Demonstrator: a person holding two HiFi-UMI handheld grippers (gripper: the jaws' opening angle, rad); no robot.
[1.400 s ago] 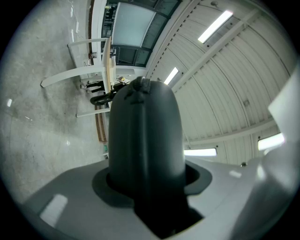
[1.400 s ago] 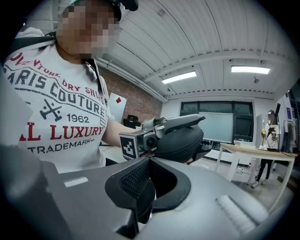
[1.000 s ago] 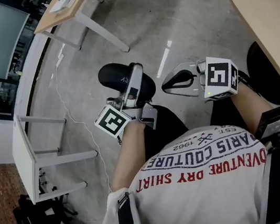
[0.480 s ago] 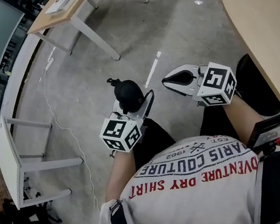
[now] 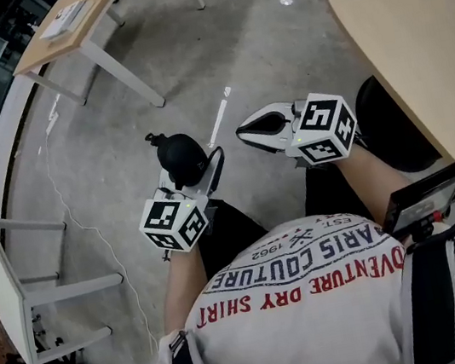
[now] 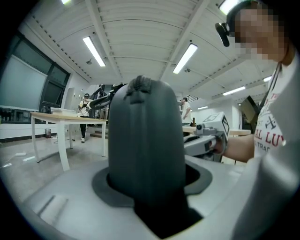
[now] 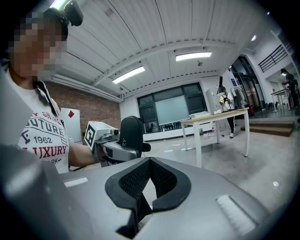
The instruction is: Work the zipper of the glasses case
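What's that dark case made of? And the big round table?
The dark grey rounded glasses case looks like matte fabric over a stiff shell: dull, no shine, with a seam line down it. The pale round-edged table looks like smooth light wood or laminate; I can't tell which.

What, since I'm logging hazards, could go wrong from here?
1. Only the left gripper holds the case, in mid-air over the hard floor; a slip would likely drop it.
2. The right gripper is shut and apart from the case; a one-sided pull might twist it loose.
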